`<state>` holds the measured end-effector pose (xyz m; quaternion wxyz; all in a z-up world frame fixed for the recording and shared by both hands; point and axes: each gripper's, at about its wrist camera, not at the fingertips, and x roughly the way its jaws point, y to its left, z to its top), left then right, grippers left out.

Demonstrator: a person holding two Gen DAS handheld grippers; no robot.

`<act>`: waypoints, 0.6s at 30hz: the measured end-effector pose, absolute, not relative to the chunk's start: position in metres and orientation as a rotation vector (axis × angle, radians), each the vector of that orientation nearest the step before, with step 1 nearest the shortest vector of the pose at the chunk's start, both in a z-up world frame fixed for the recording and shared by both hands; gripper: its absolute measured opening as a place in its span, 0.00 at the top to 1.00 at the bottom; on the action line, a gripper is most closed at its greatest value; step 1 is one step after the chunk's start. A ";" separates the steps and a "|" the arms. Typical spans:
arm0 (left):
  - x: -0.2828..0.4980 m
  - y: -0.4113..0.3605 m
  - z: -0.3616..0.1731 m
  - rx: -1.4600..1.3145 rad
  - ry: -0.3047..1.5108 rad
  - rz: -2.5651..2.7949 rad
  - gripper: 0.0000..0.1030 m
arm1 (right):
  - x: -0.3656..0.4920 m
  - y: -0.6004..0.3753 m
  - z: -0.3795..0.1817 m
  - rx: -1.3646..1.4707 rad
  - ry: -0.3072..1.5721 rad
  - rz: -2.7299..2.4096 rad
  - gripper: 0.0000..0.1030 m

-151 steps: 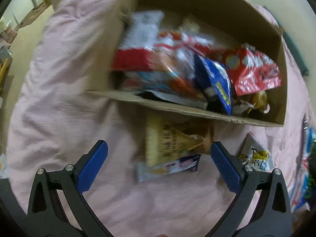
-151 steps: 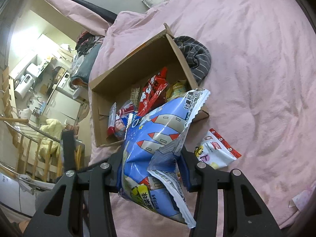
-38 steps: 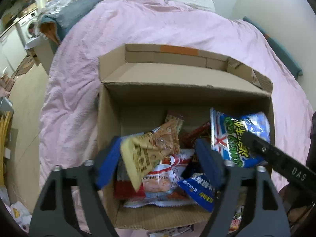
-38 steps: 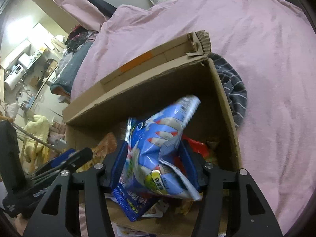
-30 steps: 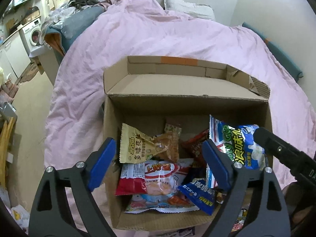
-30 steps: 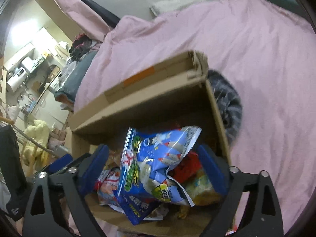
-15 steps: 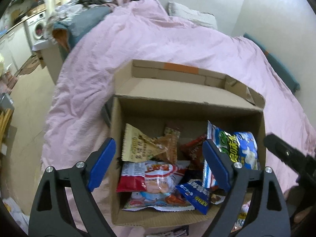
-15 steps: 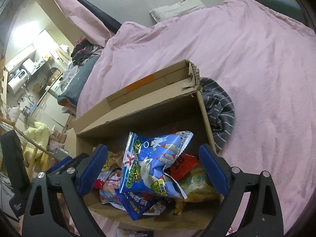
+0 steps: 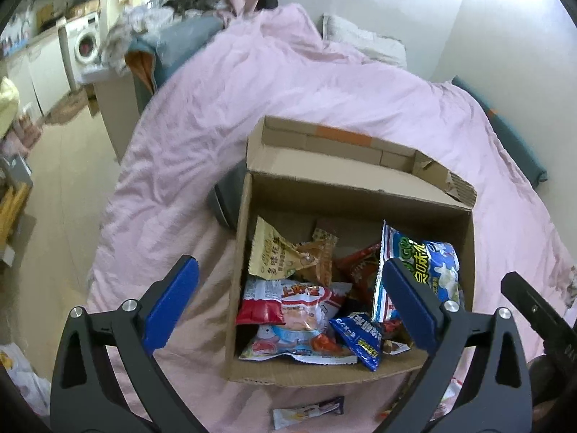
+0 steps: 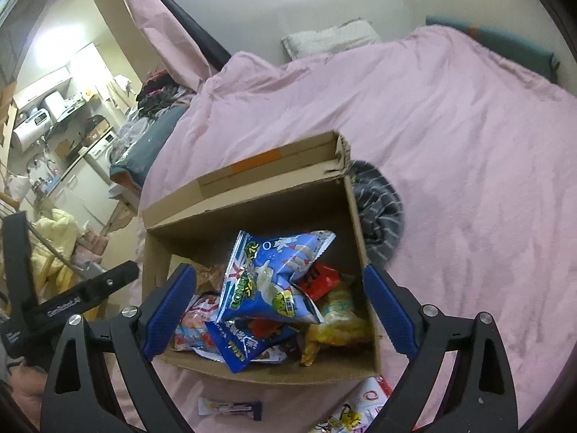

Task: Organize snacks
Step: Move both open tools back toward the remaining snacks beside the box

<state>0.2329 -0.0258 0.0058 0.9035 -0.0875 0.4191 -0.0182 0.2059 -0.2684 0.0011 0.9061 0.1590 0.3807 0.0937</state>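
An open cardboard box (image 9: 306, 373) stands on the pink bed, full of snack bags. A tan-yellow bag (image 9: 274, 256) leans at its back left. A blue bag (image 9: 422, 259) rests at its right, and a red-and-white bag (image 9: 288, 299) lies in front. My left gripper (image 9: 288, 278) hovers above the box, jaws opening, with nothing between them. In the right wrist view the blue bag (image 10: 274, 270) lies on top of the pile in the box (image 10: 270, 366). My right gripper (image 10: 279, 281) stands open over it and holds nothing.
A small snack bar (image 9: 306, 409) lies on the bedcover in front of the box, also seen as the snack bar (image 10: 229, 406). A white packet (image 10: 360, 407) lies at the front right. A striped grey garment (image 10: 378, 216) sits against the box's right side. A pillow (image 10: 331, 38) lies at the bed's head.
Both grippers let go of their bags into the box: the left dropped the tan-yellow bag, the right the blue one. Both then drew back and upward, jaws wide.
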 end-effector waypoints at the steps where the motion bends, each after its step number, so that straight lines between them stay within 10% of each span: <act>1: 0.230 -0.026 0.008 -0.169 0.860 -0.034 0.02 | 0.203 -0.271 0.000 0.333 0.792 0.184 0.07; 18: 0.176 -0.024 -0.003 -0.122 0.932 -0.027 0.02 | 0.144 -0.306 -0.021 0.423 0.899 0.142 0.07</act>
